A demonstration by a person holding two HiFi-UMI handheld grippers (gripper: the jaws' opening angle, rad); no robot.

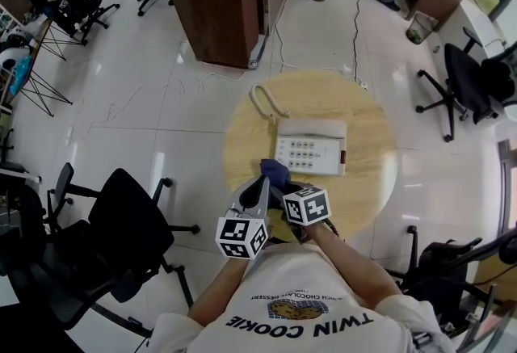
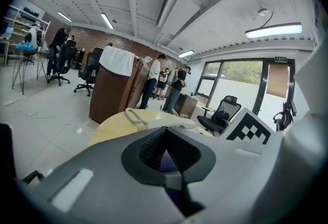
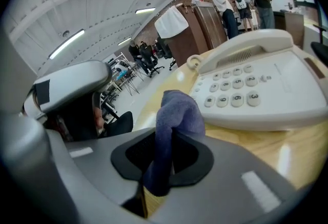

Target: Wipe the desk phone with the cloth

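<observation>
Pinching the blue cloth (image 3: 179, 113), right tool (image 3: 160, 152) sits beside desk phone (image 3: 256, 92) (left tool (image 2: 165, 138) closed).

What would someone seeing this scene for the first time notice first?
A white desk phone sits on a small round wooden table in the middle of a glossy, open office floor. On the side nearest the person, the right tool is clamped on a blue cloth, which stands up just short of the phone's keypad.

cloth (image 3: 177, 110) blue-violet | desk phone (image 1: 311, 148) white | table (image 1: 371, 117) pale wood | chair (image 1: 129, 230) black
</observation>
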